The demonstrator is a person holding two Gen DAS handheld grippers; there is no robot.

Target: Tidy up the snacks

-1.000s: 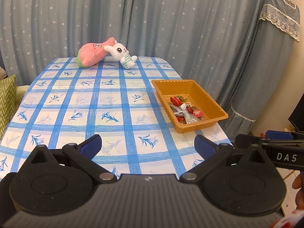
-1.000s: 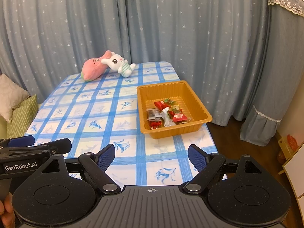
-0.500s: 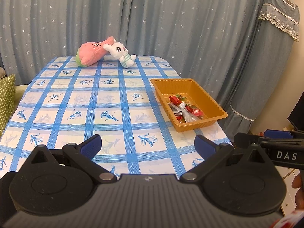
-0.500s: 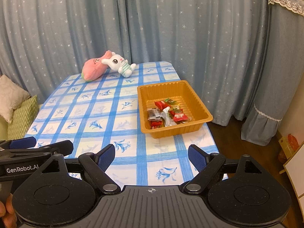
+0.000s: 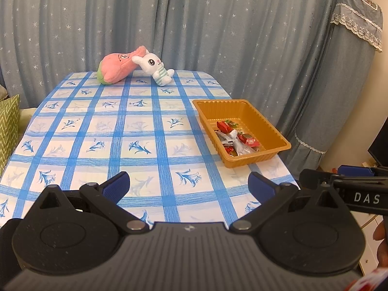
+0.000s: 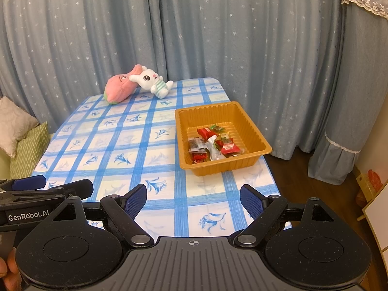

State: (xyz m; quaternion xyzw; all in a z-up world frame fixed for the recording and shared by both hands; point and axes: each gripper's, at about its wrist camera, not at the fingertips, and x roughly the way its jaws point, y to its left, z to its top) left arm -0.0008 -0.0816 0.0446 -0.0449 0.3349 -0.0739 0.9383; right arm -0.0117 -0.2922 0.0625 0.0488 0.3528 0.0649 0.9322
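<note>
An orange plastic tray (image 5: 260, 121) (image 6: 242, 118) sits near the table's right edge. Several wrapped snacks (image 5: 236, 138) (image 6: 213, 143), red, white and dark, lie in its near half. My left gripper (image 5: 188, 185) is open and empty, held above the table's near edge, well short of the tray. My right gripper (image 6: 192, 197) is open and empty, also at the near edge, with the tray ahead and slightly right. Each gripper shows at the side of the other's view.
The table (image 5: 135, 131) has a blue checked cloth. A pink plush (image 5: 116, 69) and a white rabbit plush (image 5: 155, 66) lie at its far end before grey curtains. Green cushions (image 6: 29, 150) are at the left. Floor and furniture lie to the right.
Both grippers have drawn back slightly from the table; the tray and plush toys sit a little farther off. Both stay open.
</note>
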